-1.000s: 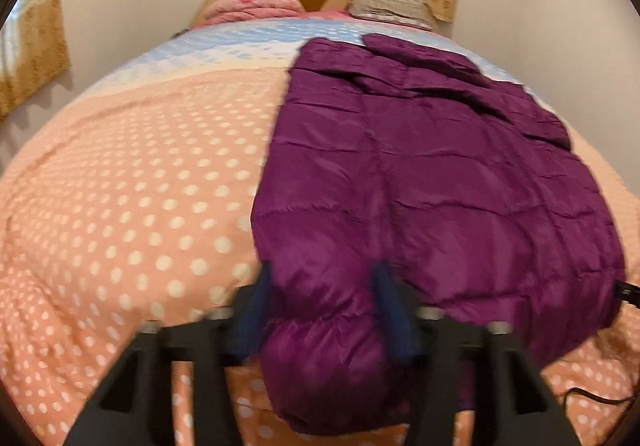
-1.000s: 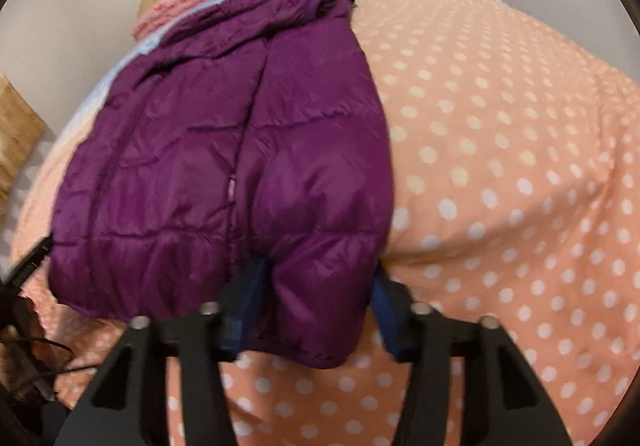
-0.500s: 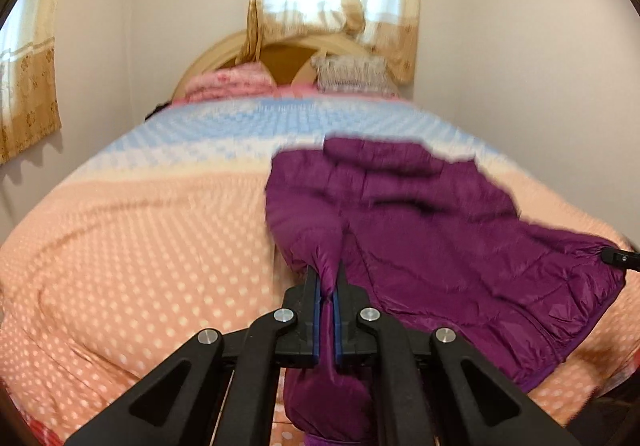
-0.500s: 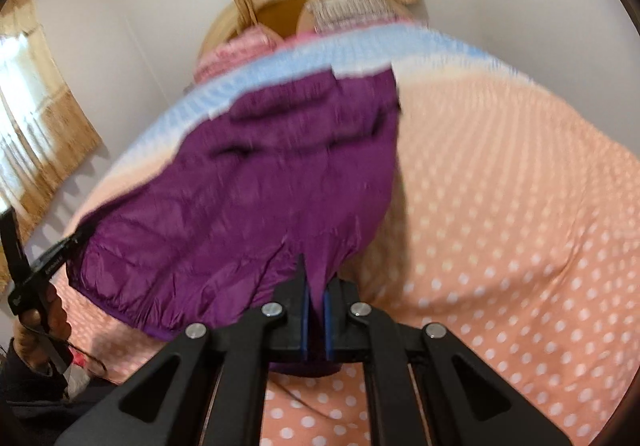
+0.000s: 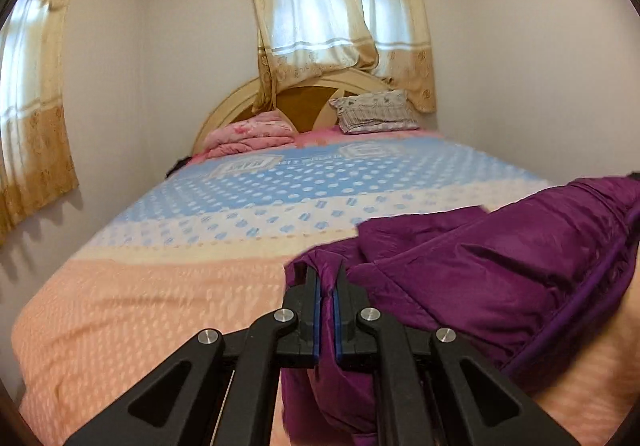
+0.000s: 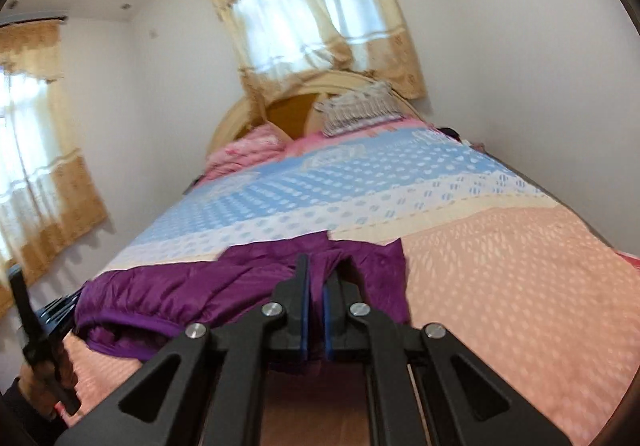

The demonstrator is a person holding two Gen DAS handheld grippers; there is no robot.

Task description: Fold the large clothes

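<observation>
A purple quilted puffer jacket (image 5: 500, 270) is lifted off the near end of the bed, its lower edge held up between both grippers. My left gripper (image 5: 326, 278) is shut on the jacket's left corner, purple cloth pinched between its blue pads. In the right wrist view the jacket (image 6: 192, 290) sags to the left, and my right gripper (image 6: 316, 274) is shut on its right corner. The jacket's far part is bunched and folded over itself. At the left edge of the right wrist view a hand holds the other gripper (image 6: 28, 326).
The bed (image 5: 160, 306) has a peach dotted cover near me and a blue and white one further back. A pink folded blanket (image 5: 248, 134) and a patterned pillow (image 5: 376, 110) lie at the headboard. White walls and curtained windows (image 5: 336, 14) surround the bed.
Both grippers, open around the hem corners a second ago, shut on them and rose, tipping toward level. The jacket's near end came up off the bed and bunched.
</observation>
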